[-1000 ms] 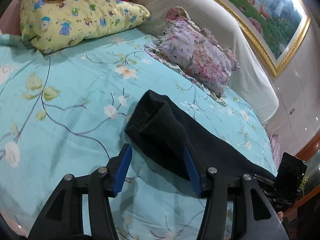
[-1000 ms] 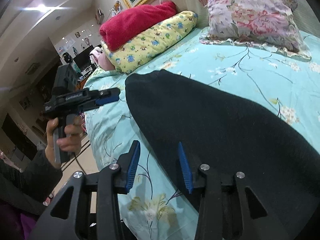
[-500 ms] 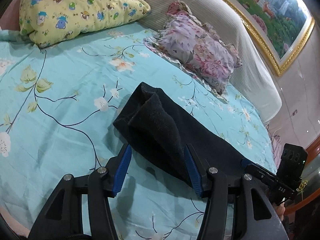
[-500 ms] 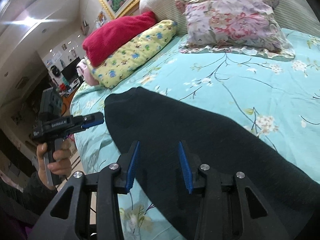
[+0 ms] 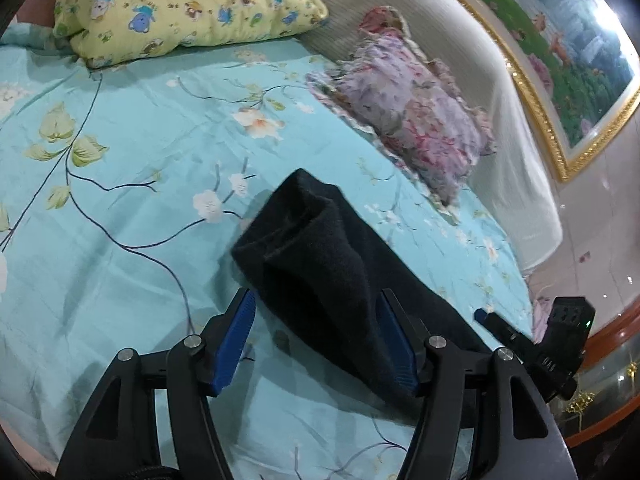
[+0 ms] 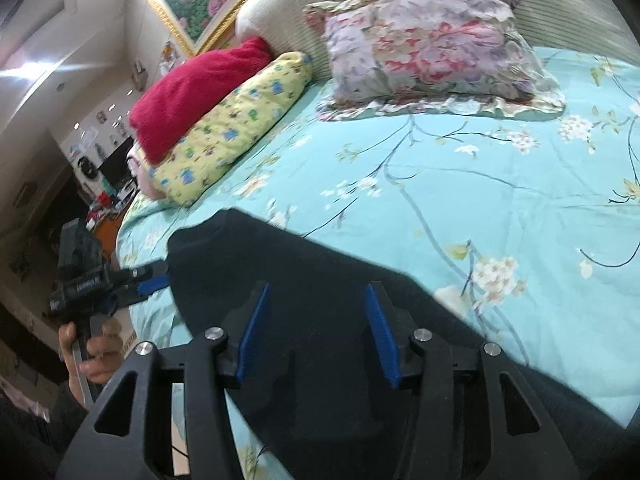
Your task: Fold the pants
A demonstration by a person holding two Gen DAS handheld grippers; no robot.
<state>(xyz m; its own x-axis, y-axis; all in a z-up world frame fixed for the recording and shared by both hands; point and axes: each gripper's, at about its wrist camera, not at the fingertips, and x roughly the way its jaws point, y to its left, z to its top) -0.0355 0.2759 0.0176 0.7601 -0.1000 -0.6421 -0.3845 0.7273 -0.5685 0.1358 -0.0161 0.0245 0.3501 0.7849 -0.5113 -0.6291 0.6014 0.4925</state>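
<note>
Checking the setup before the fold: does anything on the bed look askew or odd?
The black pants are not flat: the end nearest the left gripper is bunched into a raised ridge. Both grippers are open, holding nothing. Otherwise nothing stands out.

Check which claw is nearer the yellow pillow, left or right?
Left, I'd judge. The left claw sits open at the pants' end on the yellow pillow's side; the right claw is open over their other end, farther along.

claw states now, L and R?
Left claw: open, empty, at the end of the black pants.
Right claw: open, empty, over the pants.
</note>
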